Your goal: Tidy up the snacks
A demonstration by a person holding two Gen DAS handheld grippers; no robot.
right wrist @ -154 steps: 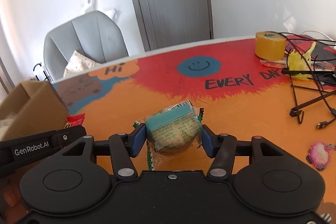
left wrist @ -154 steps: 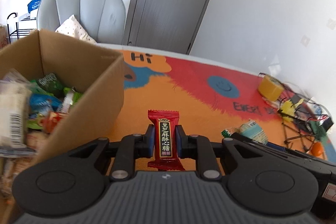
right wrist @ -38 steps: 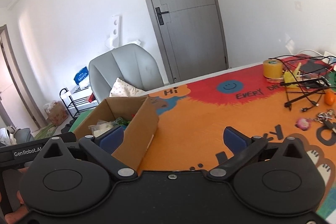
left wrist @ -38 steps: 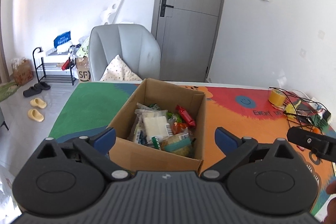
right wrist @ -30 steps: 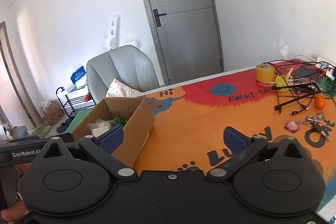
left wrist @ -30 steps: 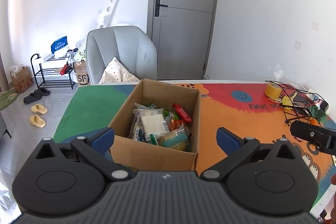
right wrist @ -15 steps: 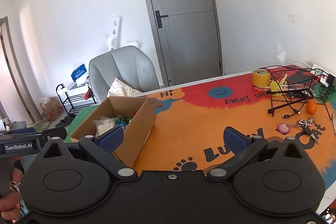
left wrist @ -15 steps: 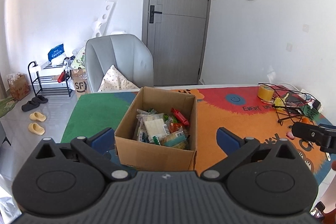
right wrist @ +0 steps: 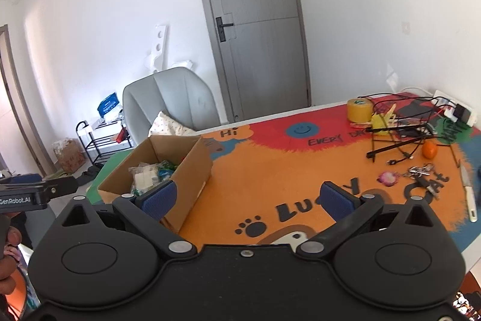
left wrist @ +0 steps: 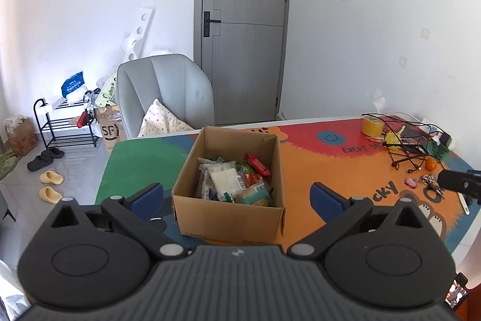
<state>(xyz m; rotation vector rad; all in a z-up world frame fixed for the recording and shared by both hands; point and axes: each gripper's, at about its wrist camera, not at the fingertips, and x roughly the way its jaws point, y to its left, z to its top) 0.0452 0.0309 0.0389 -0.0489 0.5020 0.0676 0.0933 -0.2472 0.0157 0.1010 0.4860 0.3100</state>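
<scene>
Snacks (left wrist: pixel 237 182) sit piled in the cardboard box (left wrist: pixel 228 218) on the table mat (left wrist: pixel 303 170) (orange part), 2 grippers, left gripper (left wrist: pixel 237 196) and right gripper (right wrist: pixel 246 197), both spread wide, holding nothing.

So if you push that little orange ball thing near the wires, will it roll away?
Probably yes: the orange ball looks round and sits loose on the flat mat. The wires beside it might stop it. It looks small, so likely light.

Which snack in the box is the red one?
The red twist-wrapped candy, lying at the back right of the cardboard box; the other packets look white, green or clear.
</scene>
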